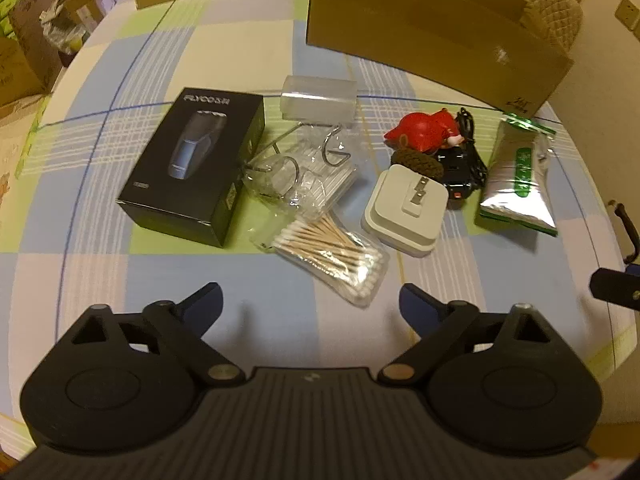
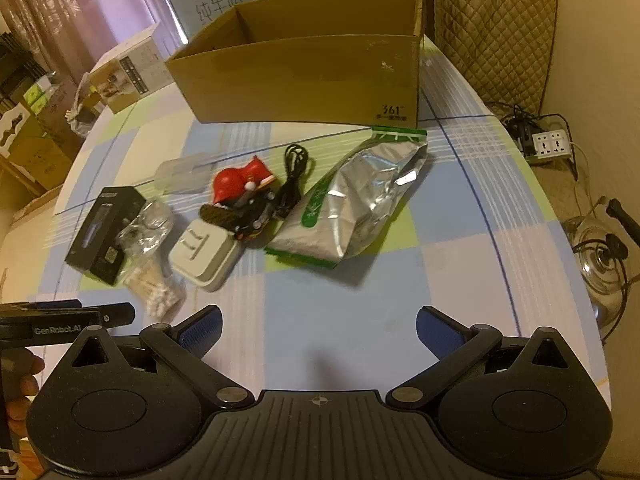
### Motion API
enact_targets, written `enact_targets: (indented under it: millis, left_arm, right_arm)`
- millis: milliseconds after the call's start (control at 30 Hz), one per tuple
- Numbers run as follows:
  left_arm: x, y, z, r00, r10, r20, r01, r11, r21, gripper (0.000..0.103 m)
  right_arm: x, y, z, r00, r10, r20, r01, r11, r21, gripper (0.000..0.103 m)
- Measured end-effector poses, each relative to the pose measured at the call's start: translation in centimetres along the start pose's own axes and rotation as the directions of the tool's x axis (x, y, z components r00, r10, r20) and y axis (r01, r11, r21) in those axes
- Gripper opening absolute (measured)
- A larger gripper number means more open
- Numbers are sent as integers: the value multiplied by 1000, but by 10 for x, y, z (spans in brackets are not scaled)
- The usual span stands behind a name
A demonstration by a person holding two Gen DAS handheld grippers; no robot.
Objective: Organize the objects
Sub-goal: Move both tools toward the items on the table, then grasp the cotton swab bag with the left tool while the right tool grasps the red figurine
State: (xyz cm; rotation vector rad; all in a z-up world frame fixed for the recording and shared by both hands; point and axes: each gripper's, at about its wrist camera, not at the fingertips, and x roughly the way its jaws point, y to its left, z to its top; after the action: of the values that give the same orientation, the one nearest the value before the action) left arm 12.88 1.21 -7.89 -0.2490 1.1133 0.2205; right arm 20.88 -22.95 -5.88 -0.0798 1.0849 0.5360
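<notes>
Nearest the left wrist camera, the left tool (image 1: pixel 311 300) hung over the checked cloth of the counter (image 1: pixel 160 272) with its jaws spread wide and nothing between them. The right tool (image 2: pixel 319 327) hovered likewise, jaws apart and empty, above a bare blue patch of the cloth; at its left edge a hand (image 2: pixel 20 384) gripped the other device.

Just beyond the left tool lay a clear packet of cotton swabs (image 1: pixel 332 250). To its left sat a black shaver box (image 1: pixel 192 164), and between the two a crumpled clear bag with wire hooks (image 1: pixel 296 172). To the right of the swabs rested a white plug adapter (image 1: pixel 404 210), prongs up. Behind the adapter, touching it, were a brown knitted piece (image 1: pixel 418 162), a red toy (image 1: pixel 424 130) and a black cable with a small black device (image 1: pixel 466 156), all bunched together. Farther right lay a silver and green foil pouch (image 1: pixel 516 176), flat on the cloth, apart from the bunch.

Past the hooks stood a frosted plastic case (image 1: pixel 319 98). Farthest back, an open cardboard box (image 2: pixel 304 68) stood on the counter, its near corner just beside the top of the pouch.
</notes>
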Motion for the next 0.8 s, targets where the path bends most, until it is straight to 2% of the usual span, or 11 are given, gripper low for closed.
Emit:
enact_targets:
  millis: [433, 500, 567, 633, 700, 767, 800]
  left_arm:
    - [44, -15, 27, 997, 74, 14, -72, 992, -104, 82]
    - [50, -14, 26, 996, 90, 3, -89, 990, -109, 76]
    - [54, -11, 24, 996, 92, -12, -93, 988, -121, 74]
    - [55, -7, 20, 996, 90, -21, -92, 988, -123, 65]
    - [52, -5, 16, 995, 97, -11, -98, 989, -109, 47]
    - [48, -3, 11, 995, 102, -8, -103, 991, -90, 35]
    - [46, 0, 8, 995, 100, -10, -100, 991, -90, 35]
  right_arm:
    - [29, -23, 32, 999, 19, -46, -21, 999, -44, 101]
    - [32, -26, 36, 998, 24, -50, -27, 998, -50, 101]
    - [36, -28, 40, 998, 32, -55, -35, 998, -52, 101]
    - [39, -30, 43, 997, 40, -60, -43, 997, -57, 101]
    - [43, -31, 47, 997, 47, -67, -51, 997, -64, 101]
    - [46, -32, 50, 996, 53, -73, -58, 996, -71, 101]
    - [48, -33, 51, 996, 58, -75, -64, 995, -74, 101]
